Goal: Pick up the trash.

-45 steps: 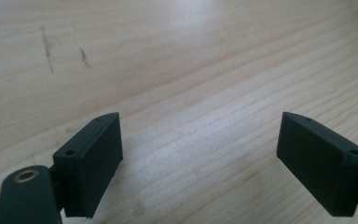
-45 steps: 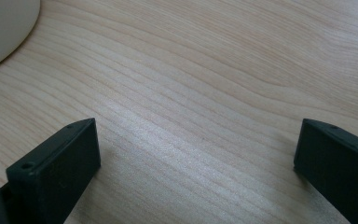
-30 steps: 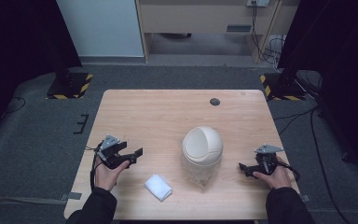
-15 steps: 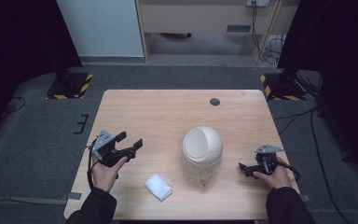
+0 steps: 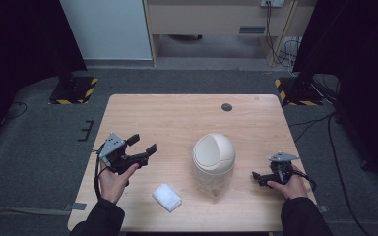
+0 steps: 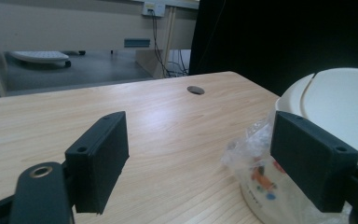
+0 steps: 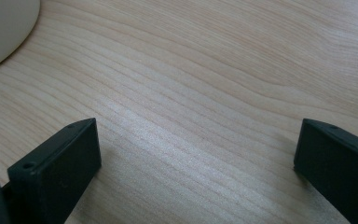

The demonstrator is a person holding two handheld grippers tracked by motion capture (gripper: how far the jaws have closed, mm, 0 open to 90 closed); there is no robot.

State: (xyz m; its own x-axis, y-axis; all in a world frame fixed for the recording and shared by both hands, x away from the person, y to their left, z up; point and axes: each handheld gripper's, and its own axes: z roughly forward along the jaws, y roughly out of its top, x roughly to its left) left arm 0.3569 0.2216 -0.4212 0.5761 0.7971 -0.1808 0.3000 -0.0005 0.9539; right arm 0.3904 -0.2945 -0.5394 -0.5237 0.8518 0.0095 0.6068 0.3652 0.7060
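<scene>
Pale wood makes up the table [image 5: 177,123], which stands on grey carpet with dark curtains at both sides. Near its middle, toward the person's edge, stands a small cream bin with a domed swing lid [image 5: 213,153], a clear plastic bag [image 6: 249,147] bunched round its body. The left gripper [image 5: 142,147] is held above the table with its jaws spread wide and pointing across toward the bin; in the left gripper view the bin sits just past the right-hand jaw, so it lies ahead and a little off to that side. A folded white cloth [image 5: 167,197] lies on the wood between that hand and the bin, closer to the person. The right gripper [image 5: 258,178] rests low by the right edge, jaws also wide apart over bare wood, with the bin's rim [image 7: 2,28] at its side. Both hands look about equally near the bin, but only the left one is raised and aimed at it.
</scene>
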